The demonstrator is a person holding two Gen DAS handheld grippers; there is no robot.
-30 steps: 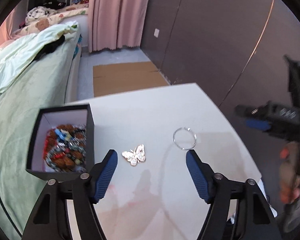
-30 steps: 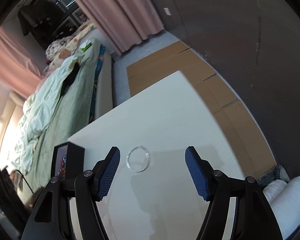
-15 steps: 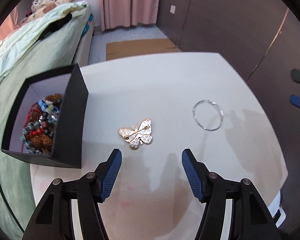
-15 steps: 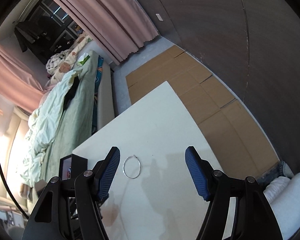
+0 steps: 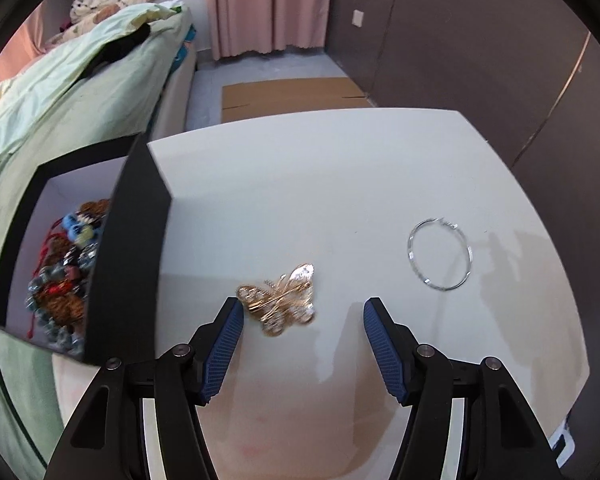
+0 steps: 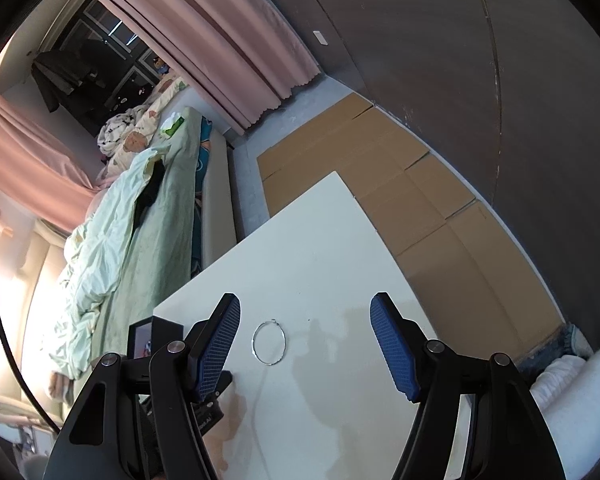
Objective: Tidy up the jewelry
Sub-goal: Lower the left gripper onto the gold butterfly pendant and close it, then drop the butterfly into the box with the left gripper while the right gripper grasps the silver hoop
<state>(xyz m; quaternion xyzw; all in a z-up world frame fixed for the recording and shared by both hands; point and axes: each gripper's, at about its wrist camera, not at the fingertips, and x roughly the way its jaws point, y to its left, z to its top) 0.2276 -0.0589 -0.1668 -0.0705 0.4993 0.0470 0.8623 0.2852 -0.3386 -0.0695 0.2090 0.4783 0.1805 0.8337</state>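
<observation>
A gold butterfly brooch [image 5: 281, 299] lies on the white table [image 5: 320, 184], just ahead of and between the tips of my open left gripper [image 5: 303, 312], nearer the left finger. A thin silver ring bracelet [image 5: 440, 254] lies to its right; it also shows in the right wrist view [image 6: 269, 342]. A black box [image 5: 124, 248] with a white inside holds several beaded pieces [image 5: 64, 264] at the table's left edge. My right gripper [image 6: 305, 314] is open and empty, high above the table, with the bracelet below it toward the left finger.
A bed with green bedding [image 5: 72, 92] runs along the table's left side. Flattened cardboard [image 6: 400, 192] lies on the floor beyond the table. Dark wall panels [image 5: 480, 48] stand to the right. A white cushion [image 6: 572, 380] lies at the right near the table.
My left gripper has moved forward and down toward the butterfly brooch, which now sits between its tips. My right gripper has risen and pulled back; the bracelet looks smaller.
</observation>
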